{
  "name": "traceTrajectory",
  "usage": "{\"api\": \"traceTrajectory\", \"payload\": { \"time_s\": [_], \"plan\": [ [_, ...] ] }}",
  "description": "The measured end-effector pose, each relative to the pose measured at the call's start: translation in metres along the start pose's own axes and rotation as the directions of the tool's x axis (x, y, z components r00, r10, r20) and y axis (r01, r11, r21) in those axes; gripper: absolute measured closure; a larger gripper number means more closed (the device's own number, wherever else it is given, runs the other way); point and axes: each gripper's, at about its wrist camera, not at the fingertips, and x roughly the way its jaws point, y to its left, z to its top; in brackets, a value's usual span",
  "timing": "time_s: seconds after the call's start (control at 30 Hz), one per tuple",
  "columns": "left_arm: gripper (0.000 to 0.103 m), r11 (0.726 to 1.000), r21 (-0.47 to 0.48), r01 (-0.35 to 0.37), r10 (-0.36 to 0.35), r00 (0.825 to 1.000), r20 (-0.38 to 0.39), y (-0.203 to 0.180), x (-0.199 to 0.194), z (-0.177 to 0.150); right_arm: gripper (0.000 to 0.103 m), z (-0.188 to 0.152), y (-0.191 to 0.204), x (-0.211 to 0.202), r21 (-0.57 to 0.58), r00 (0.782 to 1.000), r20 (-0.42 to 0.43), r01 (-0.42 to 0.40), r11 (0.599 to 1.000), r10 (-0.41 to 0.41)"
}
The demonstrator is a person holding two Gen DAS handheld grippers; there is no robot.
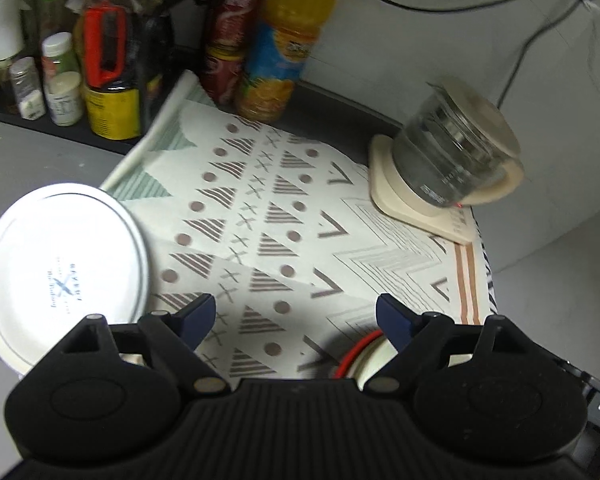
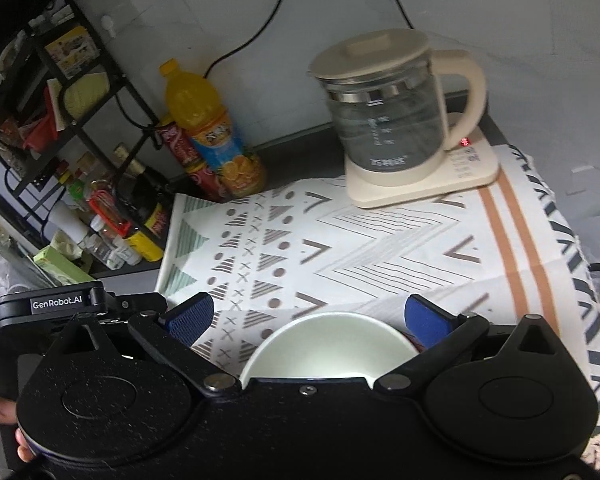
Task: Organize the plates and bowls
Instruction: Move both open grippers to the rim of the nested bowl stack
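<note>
Barely begun, by the look of things. Left tongs [image 1: 294,320] apart, empty; right tongs [image 2: 306,316] apart, empty. White plate [image 1: 62,268] at nine o'clock on the bench [image 1: 28,160]; white bowl [image 2: 324,346] at six o'clock on patterned cloth [image 2: 380,248], both unstacked.

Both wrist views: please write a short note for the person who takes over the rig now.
Left tool: open, nothing between its fingers, above the patterned cloth.
Right tool: open, empty, over the white bowl, not touching it.
White plate lies at the cloth's left edge, beside the left tool. A red-rimmed dish is partly hidden under that tool.
Kettle stands at the cloth's far corner.
Done: nothing stacked as far as visible.
Left: gather plate and bowl together.
</note>
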Motion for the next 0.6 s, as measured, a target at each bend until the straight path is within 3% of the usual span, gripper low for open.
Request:
{"api": "traceTrajectory", "payload": {
  "time_s": [0.3,0.47,0.6],
  "plan": [
    [0.019,0.998,0.036,0.047,-0.045,0.998,-0.051,-0.017,0.019,-0.018,0.004,-0.016,-0.025,-0.003,0.019,0.999,-0.026,0.035,0.999,-0.034],
    [0.022,0.997,0.033,0.072,-0.069,0.993,-0.094,-0.016,0.034,-0.028,0.016,-0.025,-0.036,0.002,0.046,0.998,-0.056,0.039,0.998,-0.036],
    [0.033,0.996,0.017,0.087,-0.084,0.988,-0.132,-0.014,0.045,-0.035,0.03,-0.034,-0.046,0.013,0.085,0.994,-0.1,0.055,0.995,-0.047]
  ]
}}
